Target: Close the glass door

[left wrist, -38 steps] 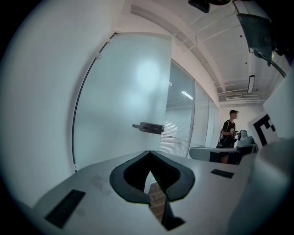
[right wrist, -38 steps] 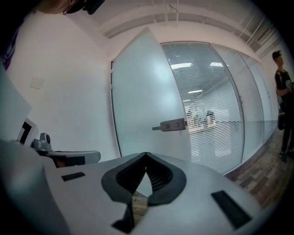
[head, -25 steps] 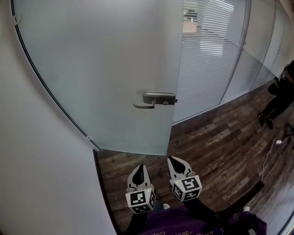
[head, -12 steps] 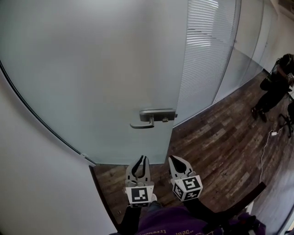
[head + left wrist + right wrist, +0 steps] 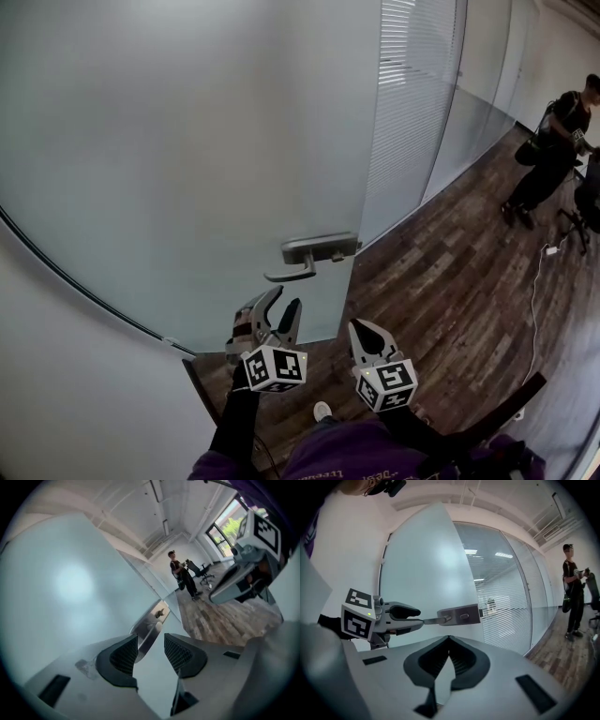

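Observation:
The frosted glass door fills the left and centre of the head view. Its metal lever handle sits near the door's free edge. My left gripper is rolled to one side just below the lever; its jaws have just been opening and stand open. In the left gripper view the handle lies ahead in the gap of that gripper, with no pad pressing on it. In the right gripper view the lever's free end reaches the mouth of the left gripper. My right gripper is shut and empty.
A white wall stands left of the door. A glass partition with slatted blinds runs to the right over dark wood flooring. A person stands at the far right beside an office chair. A cable trails on the floor.
My left gripper has moved forward and up toward the lever, rolled onto its side and opened its jaws. The right gripper has barely shifted. The handle sits lower and nearer in the head view.

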A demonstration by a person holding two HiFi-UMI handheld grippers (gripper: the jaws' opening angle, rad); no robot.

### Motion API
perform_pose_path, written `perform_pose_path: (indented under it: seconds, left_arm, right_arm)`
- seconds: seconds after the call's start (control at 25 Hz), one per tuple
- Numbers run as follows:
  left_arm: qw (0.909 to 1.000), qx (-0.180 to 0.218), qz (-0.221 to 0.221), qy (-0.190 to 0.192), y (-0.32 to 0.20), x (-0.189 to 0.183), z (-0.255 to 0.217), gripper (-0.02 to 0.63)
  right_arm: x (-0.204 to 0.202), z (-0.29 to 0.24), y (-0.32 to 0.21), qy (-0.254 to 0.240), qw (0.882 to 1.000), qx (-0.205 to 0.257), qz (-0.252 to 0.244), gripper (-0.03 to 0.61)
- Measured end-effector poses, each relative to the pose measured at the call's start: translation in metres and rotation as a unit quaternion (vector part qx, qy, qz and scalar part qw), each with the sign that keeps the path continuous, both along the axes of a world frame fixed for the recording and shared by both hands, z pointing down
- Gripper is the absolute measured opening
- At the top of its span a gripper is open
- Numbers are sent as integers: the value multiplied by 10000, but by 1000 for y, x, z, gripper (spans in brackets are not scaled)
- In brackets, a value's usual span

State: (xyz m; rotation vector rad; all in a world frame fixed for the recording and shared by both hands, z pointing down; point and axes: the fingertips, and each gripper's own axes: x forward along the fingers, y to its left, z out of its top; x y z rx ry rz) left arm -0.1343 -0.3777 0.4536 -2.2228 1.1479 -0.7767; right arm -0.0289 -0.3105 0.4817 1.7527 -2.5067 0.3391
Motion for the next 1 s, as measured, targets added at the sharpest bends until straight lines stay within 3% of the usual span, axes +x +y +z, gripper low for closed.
perform_pose_path:
  seconds: [0.16,0.4,0.68,1.0]
  left_arm:
    - [9922,70,212,-1226,-21,-3,6,150]
    - [9729,-94,343,-2284,-48,3,23,150]
    - [9609,-379,307,-2726,-65,10,29,149]
    - [9579,-92,220,-2861,-73,15,36,130]
  right_arm:
    - [-1,-3,2,42,9999,-11,141,-3]
    - [10,8,5,41,9993,-146,352,-3]
    - [15,-9,-14,-81,9996,-74,262,-3]
    - [12,-13,-39,-104,9999,-20,-78,-3]
